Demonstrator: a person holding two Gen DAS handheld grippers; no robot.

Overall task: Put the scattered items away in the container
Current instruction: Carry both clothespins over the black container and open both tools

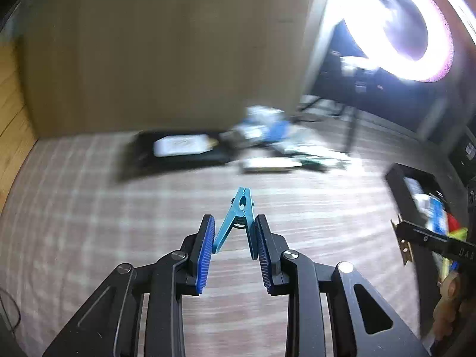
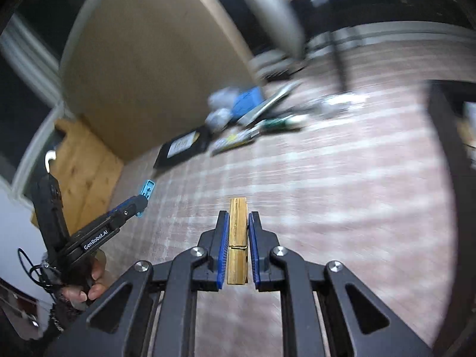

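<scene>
My left gripper (image 1: 234,228) is shut on the handles of a blue plastic clothespin (image 1: 238,217) and holds it above the checked tablecloth (image 1: 89,208). It also shows at the left of the right wrist view (image 2: 142,200), with the blue clothespin (image 2: 147,189) sticking out of it. My right gripper (image 2: 238,223) is shut on a wooden clothespin (image 2: 237,226), held above the cloth. A black container (image 1: 416,190) with several colourful items inside stands at the right edge of the left wrist view. The right gripper's tip (image 1: 401,238) shows beside it.
A black tray (image 1: 175,151) with a white label lies at the back by a cardboard wall (image 1: 163,53). A blurred pile of packets and blue items (image 1: 276,145) lies beside it. A bright ring lamp (image 1: 410,29) glares at the upper right. A wooden panel (image 2: 86,172) stands at the left.
</scene>
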